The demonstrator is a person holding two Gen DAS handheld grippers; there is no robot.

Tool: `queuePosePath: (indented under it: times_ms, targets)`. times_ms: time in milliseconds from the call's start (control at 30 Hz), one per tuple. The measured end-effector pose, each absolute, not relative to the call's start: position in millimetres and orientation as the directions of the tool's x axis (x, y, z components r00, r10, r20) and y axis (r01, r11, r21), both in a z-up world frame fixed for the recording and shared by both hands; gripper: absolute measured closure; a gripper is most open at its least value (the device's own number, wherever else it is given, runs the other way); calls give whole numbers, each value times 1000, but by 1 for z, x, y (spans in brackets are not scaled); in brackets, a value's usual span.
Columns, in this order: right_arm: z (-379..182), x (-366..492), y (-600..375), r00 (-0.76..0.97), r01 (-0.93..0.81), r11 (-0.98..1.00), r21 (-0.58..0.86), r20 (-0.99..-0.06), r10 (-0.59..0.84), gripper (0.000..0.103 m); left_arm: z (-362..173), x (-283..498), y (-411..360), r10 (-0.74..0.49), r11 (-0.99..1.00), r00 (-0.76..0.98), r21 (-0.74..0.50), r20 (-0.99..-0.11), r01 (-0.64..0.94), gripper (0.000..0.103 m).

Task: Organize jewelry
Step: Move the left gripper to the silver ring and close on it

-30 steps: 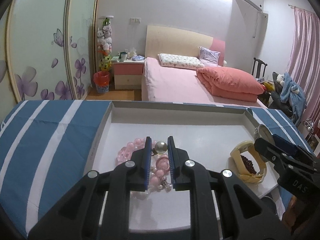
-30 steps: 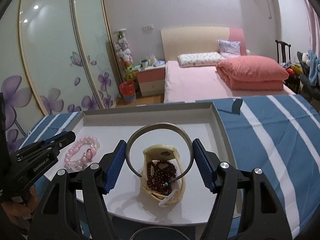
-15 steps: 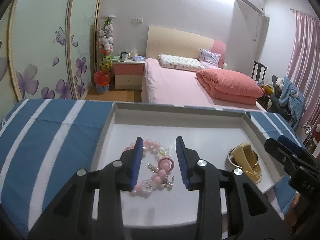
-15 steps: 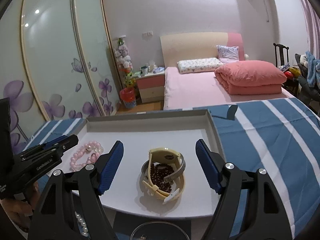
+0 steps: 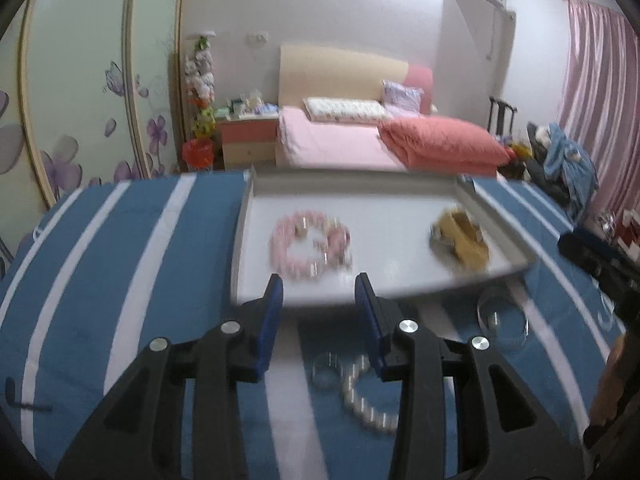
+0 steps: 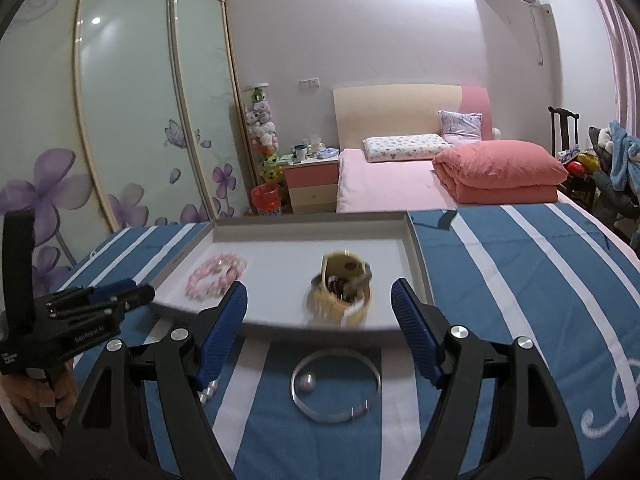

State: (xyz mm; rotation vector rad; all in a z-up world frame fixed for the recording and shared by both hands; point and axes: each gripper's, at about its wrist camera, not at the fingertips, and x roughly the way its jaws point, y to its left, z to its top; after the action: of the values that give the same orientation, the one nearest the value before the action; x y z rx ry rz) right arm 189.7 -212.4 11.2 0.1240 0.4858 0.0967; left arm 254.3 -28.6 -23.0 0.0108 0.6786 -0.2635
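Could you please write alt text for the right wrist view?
Open right gripper, nothing between its jaws, hovers above a silver metal bangle on the blue-and-white striped cloth. Beyond, a shallow white tray holds a pink bead bracelet and a cream watch.

A tray (image 6: 416,248) sits on a striped cloth (image 6: 520,280), with a bed (image 6: 384,188) behind it. In the tray, a bead bracelet (image 6: 216,276) lies left and a watch (image 6: 344,292) right, well apart. On the cloth before the tray lie a bangle (image 6: 336,388) and, to its left, a pearl bracelet (image 5: 360,396).
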Motion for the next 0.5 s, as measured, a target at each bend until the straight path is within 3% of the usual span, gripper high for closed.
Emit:
queuePosePath:
  times_ms: [100,267,500]
  targets:
    - [7,180,-212,873,-61,987,147,-471,124,28,-37,239,-27,-242,962,715,-65,-656,265,67]
    - [3,172,-212,869,-59,985,162,-477,131,28,-53,230,-26,-237,958,670,-57,-704,280,78]
    - [4,166,-212,877,-59,985,163,-462,129,25,-66,226,-31,-227,948,612,-29,-757,315,79]
